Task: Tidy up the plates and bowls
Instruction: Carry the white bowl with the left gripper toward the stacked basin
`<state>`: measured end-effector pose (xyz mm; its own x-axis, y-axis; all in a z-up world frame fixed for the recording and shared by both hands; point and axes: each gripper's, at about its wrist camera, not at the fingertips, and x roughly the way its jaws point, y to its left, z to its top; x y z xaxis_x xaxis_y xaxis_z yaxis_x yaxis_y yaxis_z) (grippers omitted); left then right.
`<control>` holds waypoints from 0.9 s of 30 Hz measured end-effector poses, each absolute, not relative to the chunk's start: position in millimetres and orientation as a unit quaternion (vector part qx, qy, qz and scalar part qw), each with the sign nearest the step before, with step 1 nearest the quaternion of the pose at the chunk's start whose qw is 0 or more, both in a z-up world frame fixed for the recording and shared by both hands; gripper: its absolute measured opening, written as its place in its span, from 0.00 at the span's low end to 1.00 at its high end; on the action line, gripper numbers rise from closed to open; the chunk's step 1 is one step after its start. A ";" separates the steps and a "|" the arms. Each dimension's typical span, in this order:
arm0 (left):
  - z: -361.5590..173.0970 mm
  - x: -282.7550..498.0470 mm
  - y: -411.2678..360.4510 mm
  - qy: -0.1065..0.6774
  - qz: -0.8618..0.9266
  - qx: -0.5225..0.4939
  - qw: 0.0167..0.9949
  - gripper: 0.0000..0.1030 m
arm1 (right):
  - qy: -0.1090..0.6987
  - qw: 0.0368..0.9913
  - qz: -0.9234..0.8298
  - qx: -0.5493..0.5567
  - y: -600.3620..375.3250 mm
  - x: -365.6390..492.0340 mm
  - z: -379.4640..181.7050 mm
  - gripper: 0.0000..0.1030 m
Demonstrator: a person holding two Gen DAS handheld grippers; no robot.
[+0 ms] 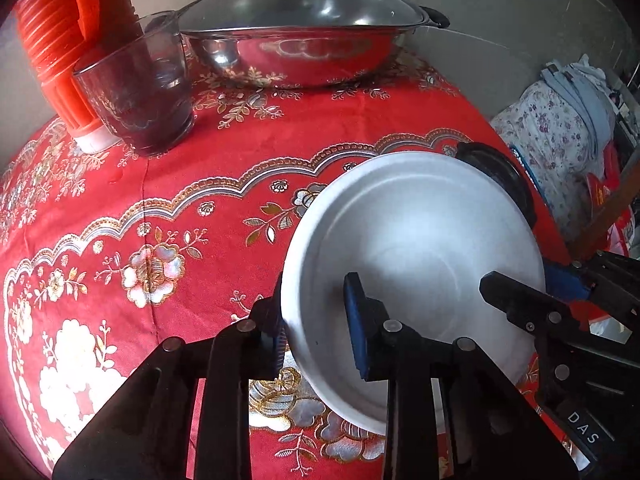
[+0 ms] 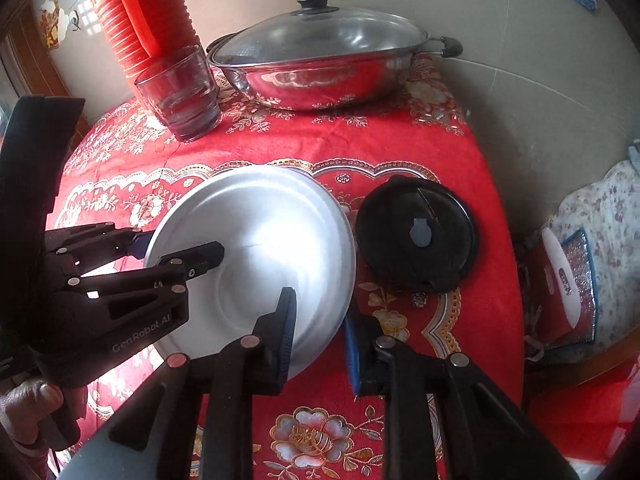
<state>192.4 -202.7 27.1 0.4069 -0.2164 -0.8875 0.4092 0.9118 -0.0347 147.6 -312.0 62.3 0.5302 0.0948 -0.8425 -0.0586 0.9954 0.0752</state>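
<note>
White bowl (image 1: 412, 264) — on the red tabletop (image 1: 160, 208), both hand-held grippers at its rim.

Item sits toward the near right of the cloth, just beside a black lid (image 2: 416, 236); a covered steel wok (image 2: 320, 64), a glass (image 2: 180, 92) and a red flask (image 2: 140, 20) stand well behind it. Left hand-held gripper (image 1: 316, 328) straddles the near-left rim, one finger inside, one outside, jaws not visibly pressed on the wall — judged released. Right hand-held gripper (image 2: 320, 340) likewise straddles the near-right rim, with gaps showing. Handling, by judgement: rigid, fairly light, smooth and likely slippery, may chip if dropped; best taken by the rim wall, gripped squarely and lifted level.
</note>
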 end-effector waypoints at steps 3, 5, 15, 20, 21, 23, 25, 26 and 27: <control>32.5 188.5 -195.4 0.510 -0.183 0.089 0.836 0.25 | 0.480 0.876 0.045 0.009 -306.2 144.9 66.1 0.21; 35.1 184.4 -189.7 0.512 -0.179 0.084 0.836 0.25 | 0.478 0.877 0.051 0.011 -304.2 141.9 68.9 0.21; 45.2 146.6 -153.6 0.518 -0.151 0.066 0.839 0.25 | 0.473 0.877 0.085 -0.007 -275.9 119.4 77.1 0.21; 49.4 125.6 -132.2 0.519 -0.140 0.053 0.842 0.25 | 0.471 0.876 0.103 -0.019 -258.5 106.1 80.1 0.21; 50.9 121.5 -127.7 0.518 -0.137 0.052 0.843 0.25 | 0.471 0.876 0.106 -0.022 -254.8 103.6 80.6 0.21; 53.8 113.1 -118.2 0.516 -0.129 0.051 0.845 0.25 | 0.471 0.874 0.114 -0.029 -246.3 98.2 81.5 0.21; 57.1 105.5 -107.4 0.514 -0.122 0.048 0.847 0.25 | 0.470 0.874 0.122 -0.035 -236.9 93.7 82.1 0.21; 58.7 102.0 -101.3 0.514 -0.119 0.045 0.848 0.25 | 0.469 0.873 0.127 -0.038 -231.7 90.9 82.5 0.21; 60.2 99.0 -95.4 0.514 -0.116 0.042 0.849 0.25 | 0.469 0.872 0.132 -0.041 -226.4 88.9 83.0 0.21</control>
